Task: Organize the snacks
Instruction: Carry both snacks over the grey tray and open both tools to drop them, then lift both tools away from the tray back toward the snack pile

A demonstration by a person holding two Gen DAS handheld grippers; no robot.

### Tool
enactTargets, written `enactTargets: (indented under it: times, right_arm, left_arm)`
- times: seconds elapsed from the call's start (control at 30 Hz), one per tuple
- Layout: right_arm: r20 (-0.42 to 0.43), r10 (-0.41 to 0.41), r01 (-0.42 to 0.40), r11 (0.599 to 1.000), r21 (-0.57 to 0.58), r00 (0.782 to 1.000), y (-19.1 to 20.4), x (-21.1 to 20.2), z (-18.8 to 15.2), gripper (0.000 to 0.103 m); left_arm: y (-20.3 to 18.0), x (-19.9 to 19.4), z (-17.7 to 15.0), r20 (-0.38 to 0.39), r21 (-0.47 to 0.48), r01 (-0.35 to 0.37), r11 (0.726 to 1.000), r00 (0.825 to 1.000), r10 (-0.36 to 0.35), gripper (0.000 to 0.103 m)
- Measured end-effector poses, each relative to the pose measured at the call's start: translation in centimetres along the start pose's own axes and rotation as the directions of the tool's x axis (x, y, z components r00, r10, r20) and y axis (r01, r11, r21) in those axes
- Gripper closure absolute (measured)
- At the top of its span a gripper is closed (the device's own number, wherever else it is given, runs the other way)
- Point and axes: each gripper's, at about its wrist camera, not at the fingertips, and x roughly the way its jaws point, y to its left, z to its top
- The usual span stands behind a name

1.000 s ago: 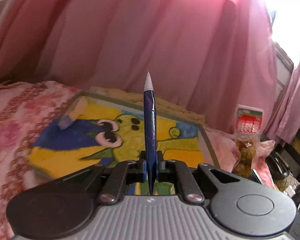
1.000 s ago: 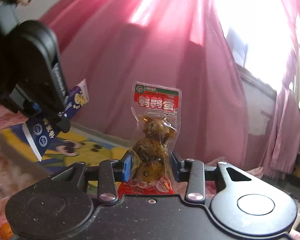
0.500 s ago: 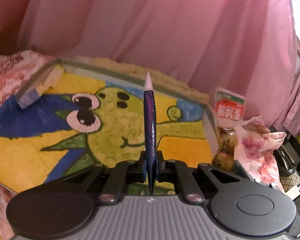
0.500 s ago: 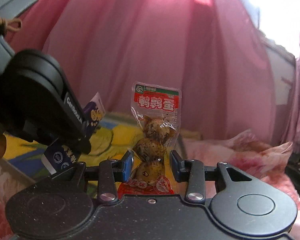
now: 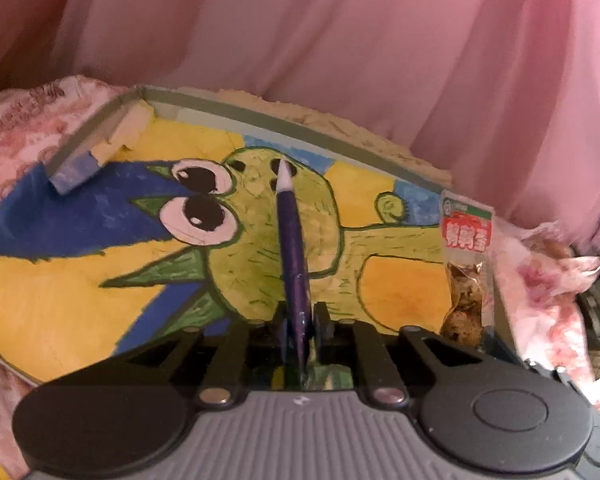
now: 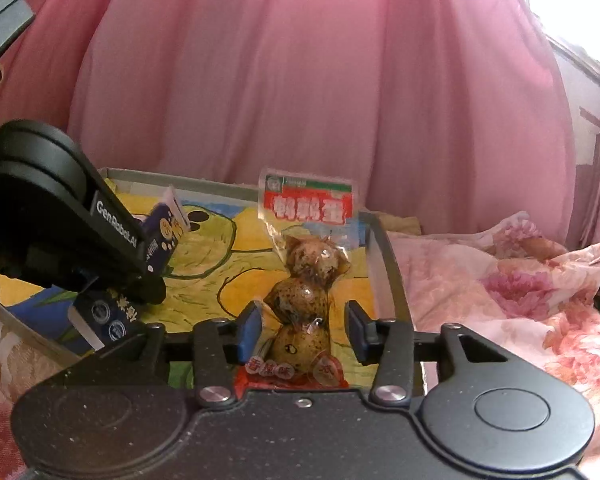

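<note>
**Two packets poised over the painted tray**

The left gripper pinched one blue packet edge-on, long axis pointing away at mid-frame. The right gripper had its fingers spread around one quail-egg pouch, upright between them, above the painted tray near its right wall.

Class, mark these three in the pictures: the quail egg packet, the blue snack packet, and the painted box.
quail egg packet (image 6: 306, 276), right wrist view, on the upper eggs.
blue snack packet (image 5: 294, 256), left wrist view, on its thin edge.
painted box (image 5: 260, 126), left wrist view, on its far rim.
</note>
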Motion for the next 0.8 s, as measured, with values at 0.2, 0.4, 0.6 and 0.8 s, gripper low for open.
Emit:
enactTargets:
  times: [0.2, 0.4, 0.6, 0.8]
  right_arm:
    - [0.036, -0.001, 0.000, 1.000, 0.016, 0.999, -0.3, -1.5, 0.5, 0.033]
    - [0.120, -0.025, 0.017, 0.998, 0.064, 0.992, -1.3, -5.2, 2.0, 0.010]
    - [0.181, -0.066, 0.042, 0.991, 0.130, 0.981, -2.3, -10.3, 3.3, 0.001]
    - [0.193, -0.070, 0.033, 0.981, 0.191, 0.979, -2.5, -14.3, 3.9, 0.001]
  left_arm:
    - [-0.3, -2.3, 0.4, 0.086, 0.011, -0.054, 0.998, 0.995, 0.053, 0.010]
    - [0.4, -6.3, 1.1, 0.174, -0.012, -0.055, 0.998, 0.983, 0.057, 0.001]
    - [1.3, -11.0, 0.6, 0.264, -0.017, -0.064, 0.998, 0.962, 0.066, 0.001]
    - [1.6, -15.4, -1.2, 0.339, 0.039, -0.084, 0.996, 0.938, 0.066, 0.001]
